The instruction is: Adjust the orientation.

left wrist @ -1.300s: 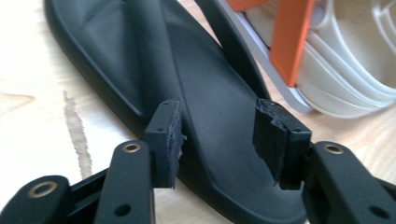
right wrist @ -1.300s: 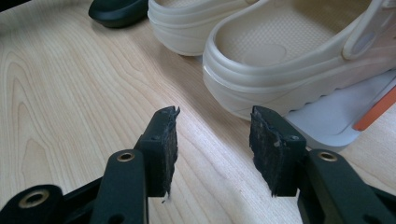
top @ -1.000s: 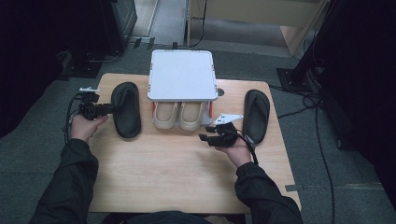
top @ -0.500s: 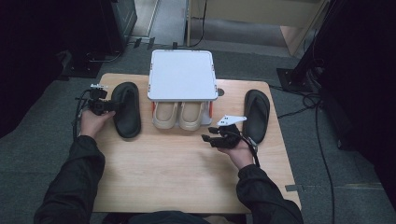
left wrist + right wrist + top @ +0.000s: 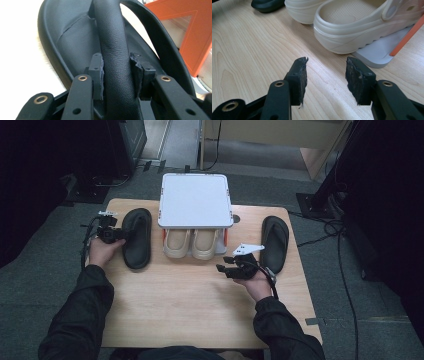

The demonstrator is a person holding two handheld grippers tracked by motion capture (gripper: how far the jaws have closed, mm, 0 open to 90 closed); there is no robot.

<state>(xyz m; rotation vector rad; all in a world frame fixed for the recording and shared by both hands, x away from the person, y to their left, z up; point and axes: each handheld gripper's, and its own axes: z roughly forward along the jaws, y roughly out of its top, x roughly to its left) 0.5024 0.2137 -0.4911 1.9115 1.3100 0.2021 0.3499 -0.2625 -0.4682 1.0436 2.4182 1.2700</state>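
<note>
Left gripper (image 5: 116, 234): black two-jaw tool in the person's left hand, at the left edge of the pale wooden table (image 5: 190, 320); its jaws have just been closing and now pinch the strap (image 5: 113, 50) of the black rubber flip-flop sandal (image 5: 136, 238), pads (image 5: 96, 75) pressed against both sides of that strap in the left gripper view. The sandal lies flat on the table, sole down, directly beside and in front of this gripper. Right gripper (image 5: 226, 263): black two-jaw tool with a white three-cornered plate on top, held in the right hand over bare table; jaws spread, nothing between the worn black pads (image 5: 300, 80), wood grain visible in the gap. Just ahead of it: a pair of cream moulded clogs (image 5: 192, 243), side by side, heels toward the person, standing on the lower shelf of a small white shoe rack (image 5: 195, 200) with orange side panels; the nearer clog (image 5: 352, 27) sits close beyond the right pads. To the outer side of the right gripper, near but apart: a second black flip-flop sandal (image 5: 274, 242), flat on the table by its right edge. The two sandals lie well apart, the rack between them.
</note>
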